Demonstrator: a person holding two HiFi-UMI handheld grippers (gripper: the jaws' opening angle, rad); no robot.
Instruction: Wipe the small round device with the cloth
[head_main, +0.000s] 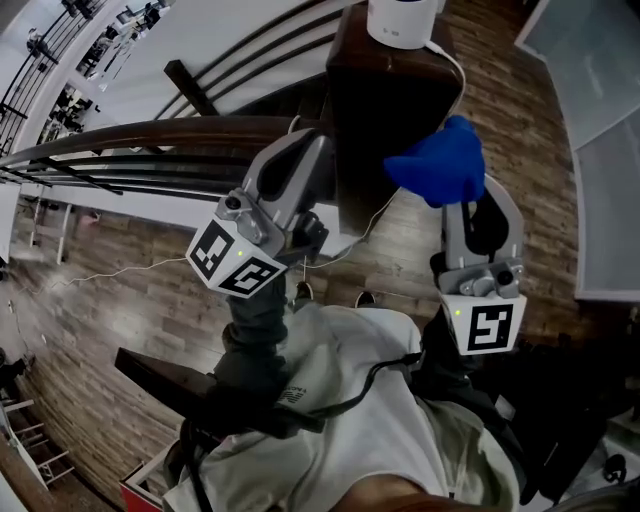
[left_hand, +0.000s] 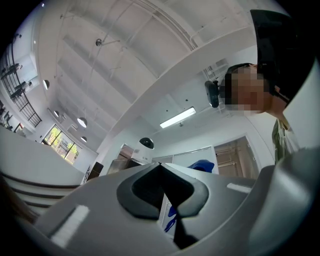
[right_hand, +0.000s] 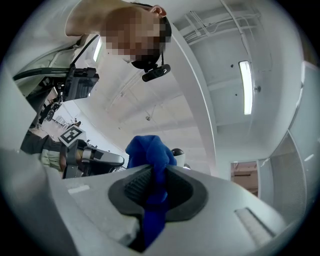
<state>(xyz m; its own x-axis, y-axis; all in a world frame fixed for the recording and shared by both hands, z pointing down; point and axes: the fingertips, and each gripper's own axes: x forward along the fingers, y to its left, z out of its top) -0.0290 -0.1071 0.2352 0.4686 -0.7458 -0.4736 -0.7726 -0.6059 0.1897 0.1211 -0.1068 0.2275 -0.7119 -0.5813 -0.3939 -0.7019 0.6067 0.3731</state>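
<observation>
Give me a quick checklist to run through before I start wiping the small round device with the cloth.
1. Cloth clamped in right claw: ok.
2. Left claw shut, nothing in it: ok.
3. Device in sight on the dark wooden post: ok.
4. Cloth touching the device: not ok, they are apart.
5. Device steady on the post: cannot tell.

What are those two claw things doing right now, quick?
Left gripper: closed, holding nothing.
Right gripper: closed on the blue cloth.
</observation>
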